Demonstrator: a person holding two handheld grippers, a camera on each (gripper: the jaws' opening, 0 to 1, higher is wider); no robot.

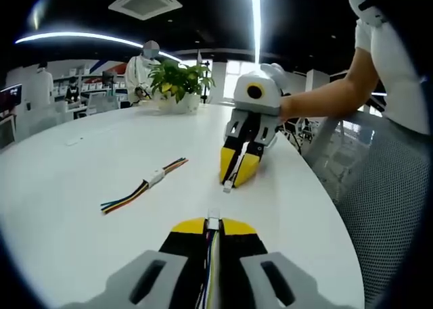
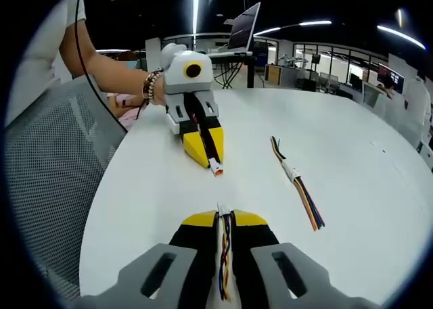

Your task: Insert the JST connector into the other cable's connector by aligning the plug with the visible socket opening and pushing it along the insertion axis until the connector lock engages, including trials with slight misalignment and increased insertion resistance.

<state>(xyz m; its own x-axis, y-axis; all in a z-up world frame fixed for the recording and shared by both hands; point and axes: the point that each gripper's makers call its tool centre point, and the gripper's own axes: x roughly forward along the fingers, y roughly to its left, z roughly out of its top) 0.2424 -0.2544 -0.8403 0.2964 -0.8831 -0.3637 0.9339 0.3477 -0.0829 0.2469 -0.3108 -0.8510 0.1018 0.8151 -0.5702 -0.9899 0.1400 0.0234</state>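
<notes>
My left gripper [image 1: 213, 225] is shut on a bundle of coloured wires. Its small white JST connector [image 1: 214, 221] pokes out between the yellow jaw tips. Facing it across the white table [image 1: 101, 147], my right gripper [image 1: 237, 178] is tilted down, shut on a cable whose connector [image 1: 229, 185] sits close to the tabletop. In the right gripper view, my right gripper [image 2: 224, 218] clamps twisted coloured wires ending in a white plug [image 2: 220, 209]. The left gripper [image 2: 210, 161] opposite holds a connector [image 2: 216, 168]. The two connectors are apart.
A separate joined pair of cables [image 1: 152, 180] [image 2: 295, 176] lies flat on the table beside the grippers. A potted plant [image 1: 179, 80] stands at the far edge, with a person [image 1: 142, 69] behind it. A grey mesh chair [image 1: 392, 201] [image 2: 47, 174] borders the table.
</notes>
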